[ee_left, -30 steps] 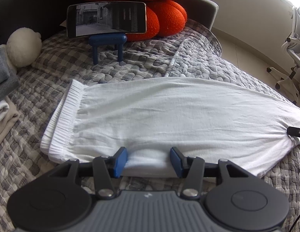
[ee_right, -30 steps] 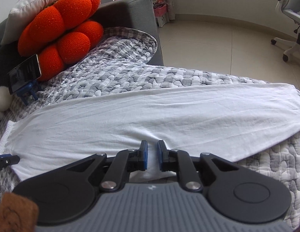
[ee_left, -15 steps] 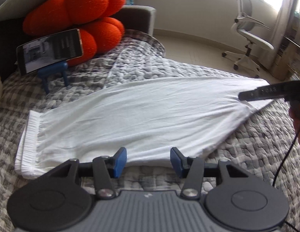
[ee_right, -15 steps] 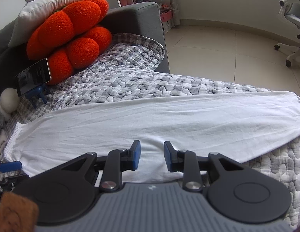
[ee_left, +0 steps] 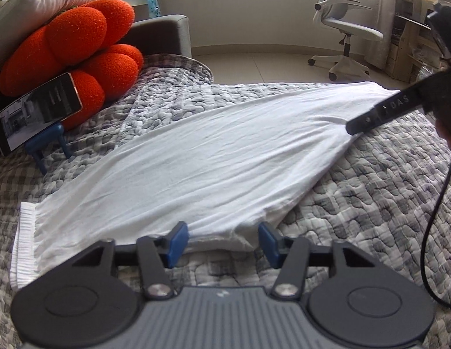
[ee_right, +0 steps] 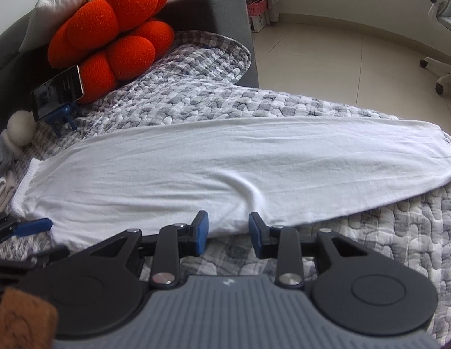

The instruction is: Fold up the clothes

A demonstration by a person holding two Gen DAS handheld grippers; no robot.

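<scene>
Both grippers, left (ee_left: 222,242) and right (ee_right: 228,234), are held spread and empty at the near edge of the white trousers (ee_right: 225,174), where only the top layer might be pinched and the flattened legs dragged askew.

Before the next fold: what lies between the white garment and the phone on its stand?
Only bare quilt. In the right wrist view nothing else sits between the white garment and the phone.

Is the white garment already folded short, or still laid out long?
Laid out long. The white garment stretches flat across the quilt, its elastic waistband at one end, with no crosswise fold visible.
</scene>
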